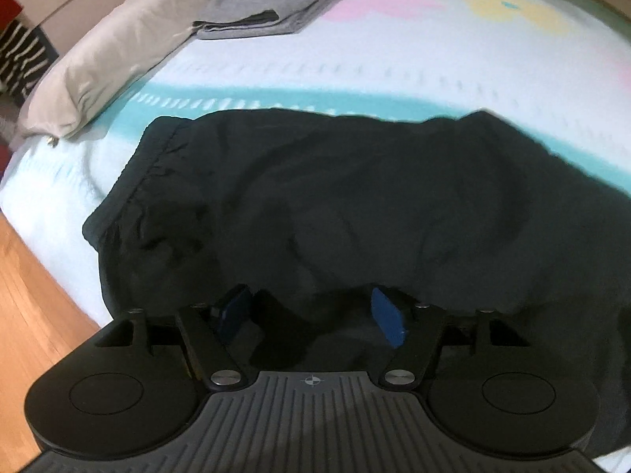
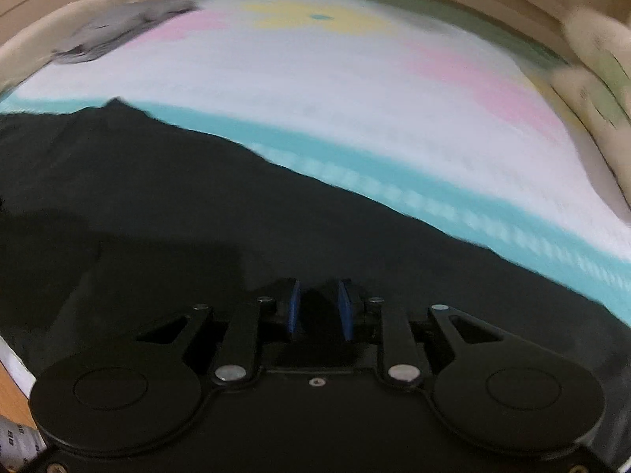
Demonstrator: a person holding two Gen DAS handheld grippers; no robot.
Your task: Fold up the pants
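Light: dim, soft indoor
Blur: right view smeared; left view milder
Edges: fisheye bending, dark corners
Pants (image 1: 355, 205): underexposed, folds barely readable

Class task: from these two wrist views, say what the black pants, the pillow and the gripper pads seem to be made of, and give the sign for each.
Black pants: probably thin woven synthetic, matte; fine crinkles and a gathered waistband.
Pillow: beige woven cloth cover, likely cotton; soft creases, no shine.
Gripper pads: blue, smooth, perhaps rubber or foam; uncertain.
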